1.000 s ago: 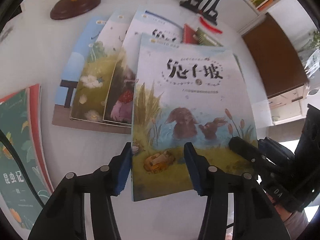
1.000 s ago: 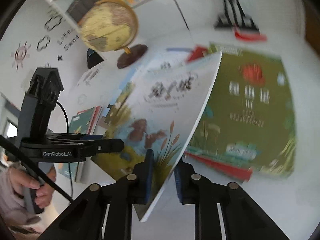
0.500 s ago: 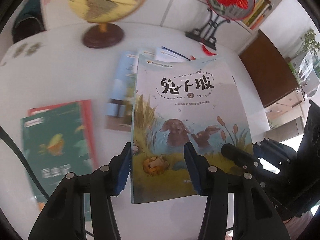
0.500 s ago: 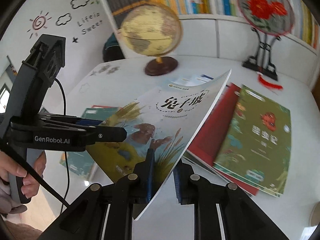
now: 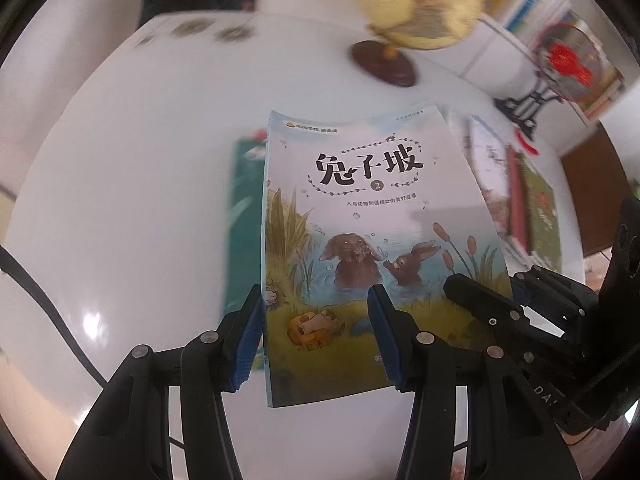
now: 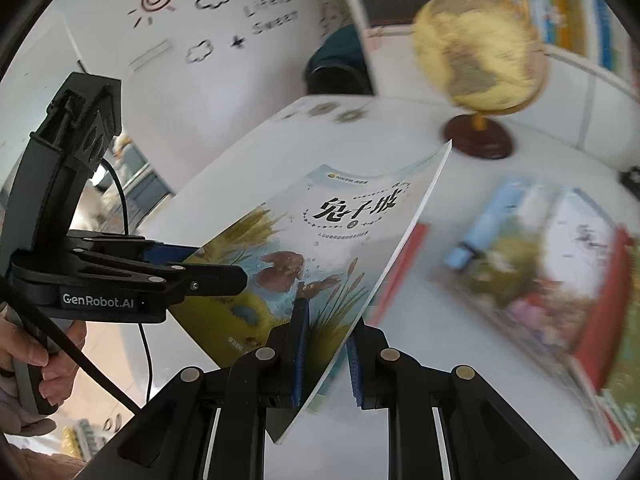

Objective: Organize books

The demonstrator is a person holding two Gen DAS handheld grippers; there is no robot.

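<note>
**A:** Nearest the lens, what do the two tools have hold of?

**B:** The right gripper point(image 6: 326, 344) has its jaws clamped narrow on the lower right edge of the rabbit picture book point(image 5: 372, 240), its cover showing two brown rabbits in a pond. The left gripper point(image 5: 316, 328) grips the same book's lower left corner: one blue pad presses the cover from above, the other sits by the spine edge below.

**A:** And where is the book itself?

**B:** Lifted clear of the white worktop point(image 5: 132, 184), tilted, cover up. In the right wrist view a hand point(image 6: 28, 364) holds the left tool's handle at lower left.

**A:** What lies past it?

**B:** A green book point(image 5: 242, 216) flat on the worktop, partly hidden under the lifted one, and blurred books point(image 6: 552, 264) spread to the right. Farther back stands a yellow globe point(image 6: 476, 56) on a dark round base; beyond it a red-flowered round fan point(image 5: 568, 64) on a black stand and a bookshelf point(image 6: 560, 0) against the wall.
</note>
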